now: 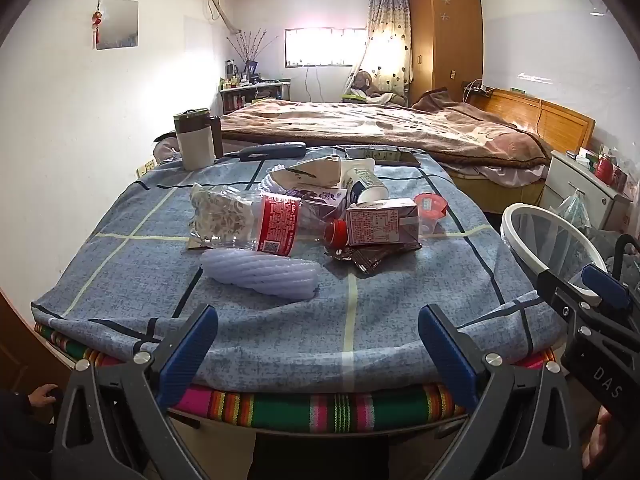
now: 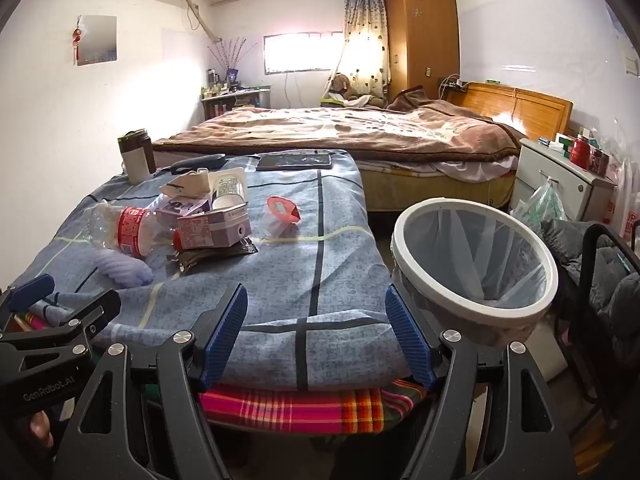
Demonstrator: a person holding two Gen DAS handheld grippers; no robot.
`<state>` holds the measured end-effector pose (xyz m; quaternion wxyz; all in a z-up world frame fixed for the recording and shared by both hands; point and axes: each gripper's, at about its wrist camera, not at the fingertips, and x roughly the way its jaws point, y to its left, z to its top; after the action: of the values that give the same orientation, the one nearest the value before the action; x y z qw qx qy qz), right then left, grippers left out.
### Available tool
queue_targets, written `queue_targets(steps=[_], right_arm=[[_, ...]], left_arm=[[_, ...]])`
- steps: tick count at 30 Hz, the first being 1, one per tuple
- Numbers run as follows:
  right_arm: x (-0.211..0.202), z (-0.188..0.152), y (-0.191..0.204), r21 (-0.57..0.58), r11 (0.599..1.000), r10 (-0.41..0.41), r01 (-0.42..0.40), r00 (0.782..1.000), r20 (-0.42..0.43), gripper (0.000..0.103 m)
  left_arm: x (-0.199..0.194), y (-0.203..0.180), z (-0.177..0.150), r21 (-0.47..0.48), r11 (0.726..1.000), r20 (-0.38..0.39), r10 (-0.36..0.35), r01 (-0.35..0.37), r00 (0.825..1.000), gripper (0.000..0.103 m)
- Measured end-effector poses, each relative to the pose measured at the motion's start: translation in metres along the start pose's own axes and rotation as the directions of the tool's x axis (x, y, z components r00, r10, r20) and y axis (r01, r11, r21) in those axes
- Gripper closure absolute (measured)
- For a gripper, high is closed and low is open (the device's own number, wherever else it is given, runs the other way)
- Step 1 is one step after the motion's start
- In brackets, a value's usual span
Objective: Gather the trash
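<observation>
Both tongs hang at the near edge of the table (image 1: 360, 344), jaws spread wide with nothing between them: the left gripper (image 1: 318, 340) faces the trash pile, the right gripper (image 2: 316, 334) sits nearer the bin (image 2: 476, 264).

By the look of it the task has not begun. The bin, just off the table's right side, shows only its liner, and all the trash lies on the cloth. Nearest is a white foam sleeve (image 1: 260, 274), then a dark wrapper (image 1: 368, 258), a crushed bottle (image 1: 256, 224) with a red label, two small cartons (image 1: 380, 222) and a paper cup (image 1: 362, 184) heaped together. A red-lidded jelly cup (image 2: 282, 212) lies apart to the right. Every piece is left to move.

The table wears a blue checked cloth over a striped blanket. At its far edge stand a mug (image 1: 194, 140), a dark handset-like thing and a phone (image 2: 294, 160), probably not trash. Beyond are a bed (image 2: 340, 128) with a brown blanket, a wardrobe (image 2: 424, 32) and a bright window.
</observation>
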<state>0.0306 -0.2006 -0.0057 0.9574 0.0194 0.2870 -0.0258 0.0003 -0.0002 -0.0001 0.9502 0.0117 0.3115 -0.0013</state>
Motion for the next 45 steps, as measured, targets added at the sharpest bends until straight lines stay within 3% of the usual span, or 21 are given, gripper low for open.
queue_targets(steps=[45], right_arm=[[-0.0031,0.0018,0.0022,-0.004,1.0,-0.005,0.005,1.0,0.006,0.03]], left_arm=[[-0.0021,0.0059,-0.0001,-0.018,1.0,0.003,0.008,-0.008,1.0,0.001]])
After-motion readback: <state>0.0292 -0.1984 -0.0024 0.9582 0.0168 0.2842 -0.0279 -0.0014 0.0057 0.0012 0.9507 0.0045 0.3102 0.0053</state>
